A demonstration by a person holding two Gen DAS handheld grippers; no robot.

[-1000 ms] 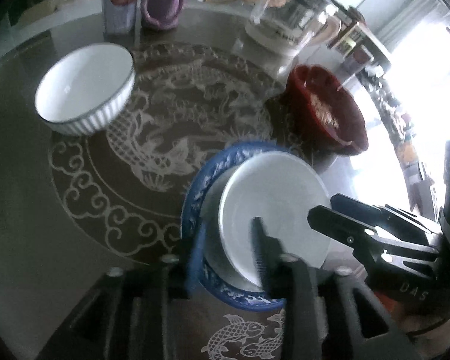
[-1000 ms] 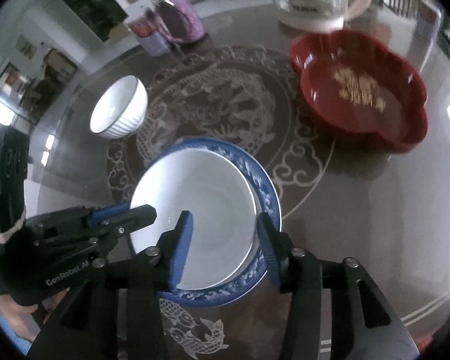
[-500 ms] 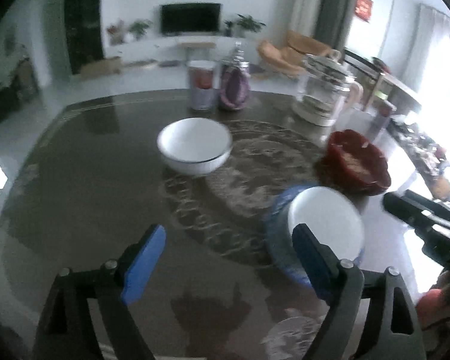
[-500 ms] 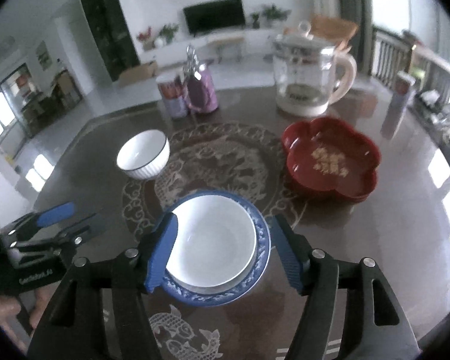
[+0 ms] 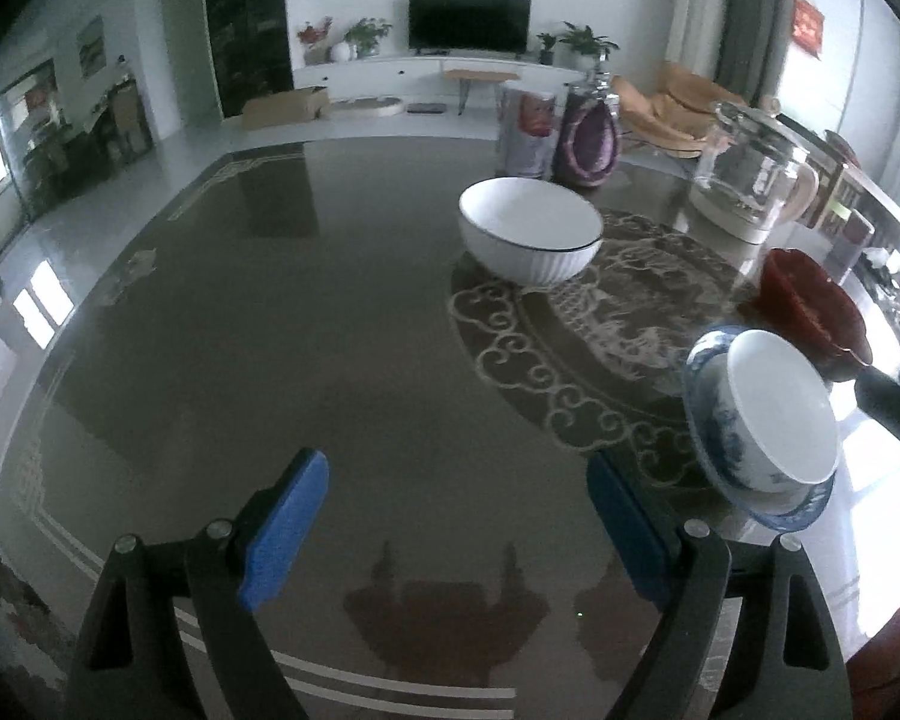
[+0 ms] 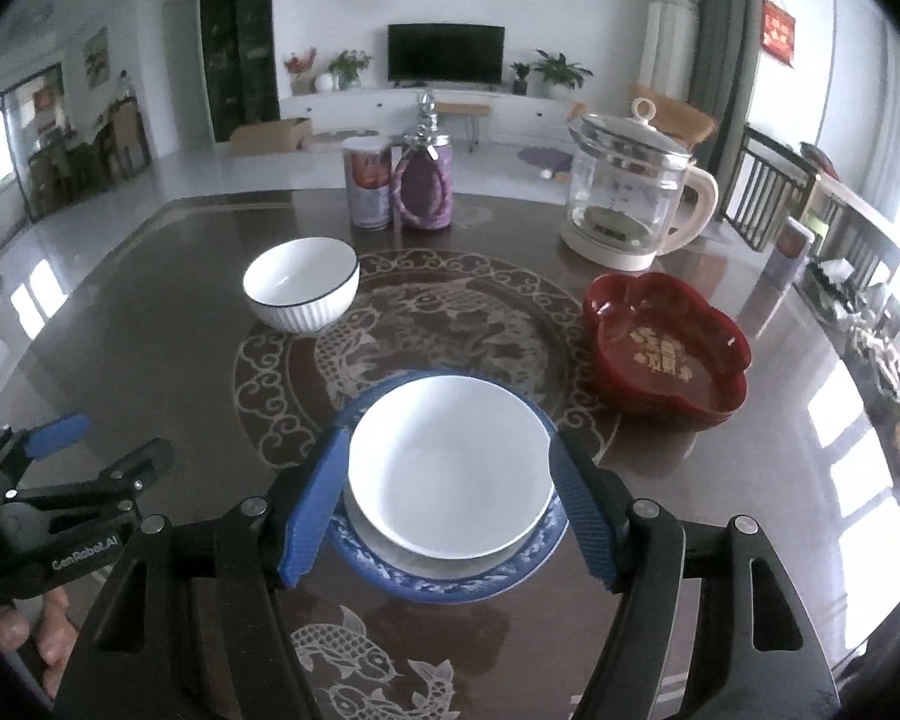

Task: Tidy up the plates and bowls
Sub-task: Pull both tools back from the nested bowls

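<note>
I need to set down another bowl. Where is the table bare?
Bare: the dark tabletop left of the ribbed bowl and ahead of the left claw. Crowded: the right side, with the plain bowl on the blue plate, red tray and kettle.

Glass kettle (image 6: 630,204), red tray (image 6: 669,348), canister (image 6: 366,183).

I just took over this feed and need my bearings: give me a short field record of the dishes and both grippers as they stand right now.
stack: plain white bowl sits on the blue patterned plate
loose dish: ribbed white bowl, alone, far left of the stack
red tray: right of the stack, apart from it
left gripper: open, over bare table, holding nothing
right gripper: open, fingers either side of the stack; contact cannot be told
</note>
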